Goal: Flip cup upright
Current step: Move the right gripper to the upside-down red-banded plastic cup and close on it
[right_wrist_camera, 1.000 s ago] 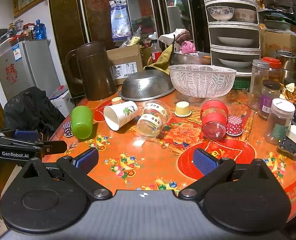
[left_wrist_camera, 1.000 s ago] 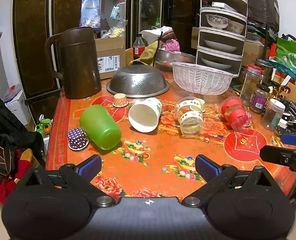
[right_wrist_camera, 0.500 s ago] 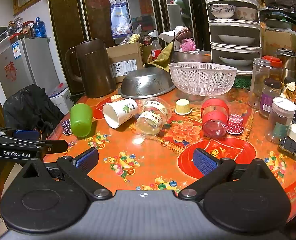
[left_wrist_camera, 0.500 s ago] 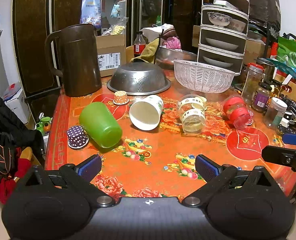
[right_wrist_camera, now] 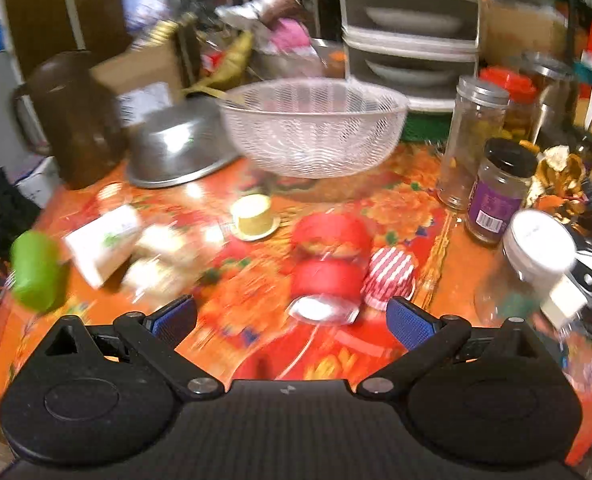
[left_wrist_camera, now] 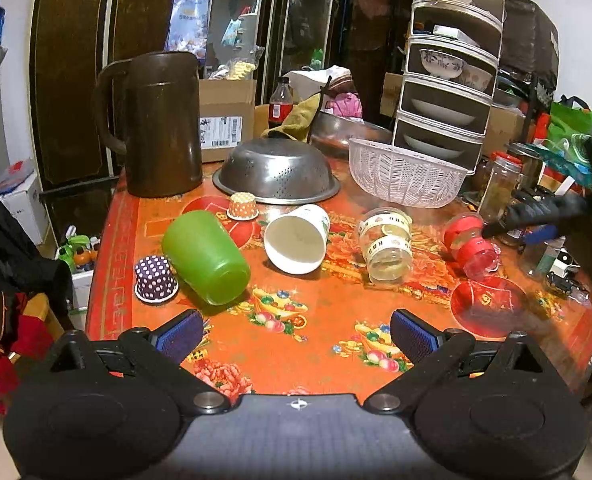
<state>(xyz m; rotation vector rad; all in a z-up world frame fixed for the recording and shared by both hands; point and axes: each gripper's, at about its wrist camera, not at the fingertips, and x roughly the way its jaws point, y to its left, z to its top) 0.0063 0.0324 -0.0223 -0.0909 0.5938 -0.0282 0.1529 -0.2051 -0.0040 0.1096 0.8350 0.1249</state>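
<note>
Lying clear cup point(left_wrist_camera: 385, 243), label "HBD"

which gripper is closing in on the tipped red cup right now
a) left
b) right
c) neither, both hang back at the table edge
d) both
b: in the left wrist view the right gripper reaches in beside the red cup, which lies on its side, and the right wrist view shows that cup centred just ahead of the open fingers, while the left gripper sits open at the near table edge, holding nothing.
</note>
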